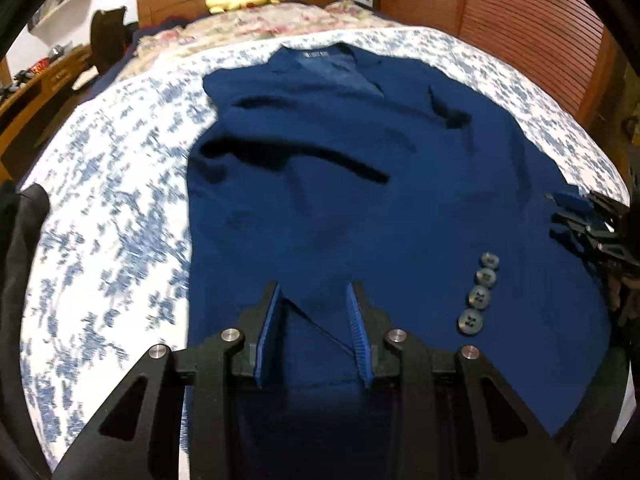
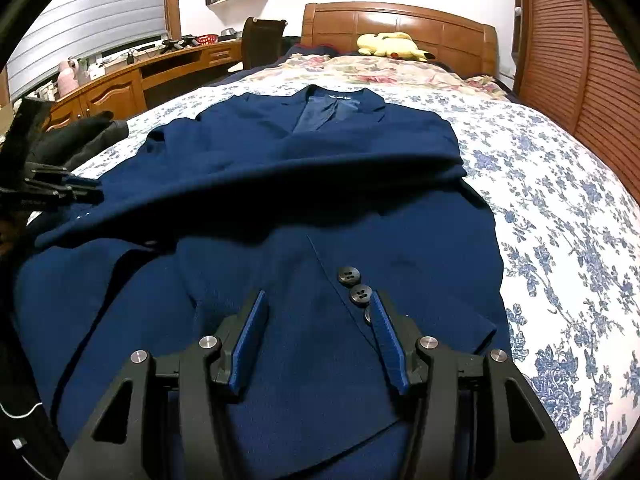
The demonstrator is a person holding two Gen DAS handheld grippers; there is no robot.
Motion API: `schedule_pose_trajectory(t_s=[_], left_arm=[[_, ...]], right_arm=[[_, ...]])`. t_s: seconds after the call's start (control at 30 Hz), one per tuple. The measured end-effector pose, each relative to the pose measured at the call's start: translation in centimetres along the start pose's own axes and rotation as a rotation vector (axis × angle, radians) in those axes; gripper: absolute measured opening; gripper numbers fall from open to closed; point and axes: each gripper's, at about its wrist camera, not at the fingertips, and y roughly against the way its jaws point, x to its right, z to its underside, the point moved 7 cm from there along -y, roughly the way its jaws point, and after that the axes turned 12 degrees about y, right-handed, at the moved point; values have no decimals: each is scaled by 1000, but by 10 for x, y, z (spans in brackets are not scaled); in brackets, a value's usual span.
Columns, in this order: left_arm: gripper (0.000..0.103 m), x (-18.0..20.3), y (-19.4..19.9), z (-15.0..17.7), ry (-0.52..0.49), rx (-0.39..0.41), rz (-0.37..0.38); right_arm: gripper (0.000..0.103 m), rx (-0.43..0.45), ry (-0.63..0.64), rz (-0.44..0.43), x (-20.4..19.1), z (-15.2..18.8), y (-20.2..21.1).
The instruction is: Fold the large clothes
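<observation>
A navy blue suit jacket point(image 1: 360, 160) point(image 2: 320, 160) lies spread on the bed, collar at the far end. One sleeve is folded across the body, with its cuff buttons point(image 1: 480, 288) point(image 2: 354, 280) showing. My left gripper point(image 1: 314, 292) points down at the near hem. Its jaws stand a little apart with a fold of jacket cloth between them, and the pads show no clear pinch. It also appears at the left edge of the right wrist view point(image 2: 60, 188). My right gripper point(image 2: 318, 300) is open over the cuff, its right finger beside the buttons, and also shows in the left wrist view point(image 1: 580, 216).
The bed has a blue-flowered white sheet point(image 1: 100, 200) point(image 2: 560, 200) and a floral quilt at the head. A yellow plush toy point(image 2: 392, 46) lies by the wooden headboard. A louvred wardrobe point(image 2: 580, 60) stands at the right, a desk point(image 2: 120, 80) at the left. A dark garment point(image 2: 80, 136) lies at the bed's left edge.
</observation>
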Motion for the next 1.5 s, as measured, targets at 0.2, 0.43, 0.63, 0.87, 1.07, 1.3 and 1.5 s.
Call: schedule_pose_trajectory(t_s=[0.2,0.43,0.63,0.87,1.07,1.3,1.5], left_arm=[[7,7,5,4,-6,7,29],[6,20,72,-13,3,191,77],[5,24,137,-23,10,341,75],[6,4,108,-6,26,225,5],[18,-6,102,6,18,184,-28],[33,-43,93,44,89,107,-33],[38,-74,81,76,131,31,-79]], right_arm=[[55,7,-3,-6,1,0,0],[55,7,-3,-5,0,0,0],[55,7,1,-1,1,0,0],[55,8,9,4,2,0,0],[55,10,12,6,2,0,-1],[55,12,21,13,3,1,-1],[56,12,22,13,3,0,-2]])
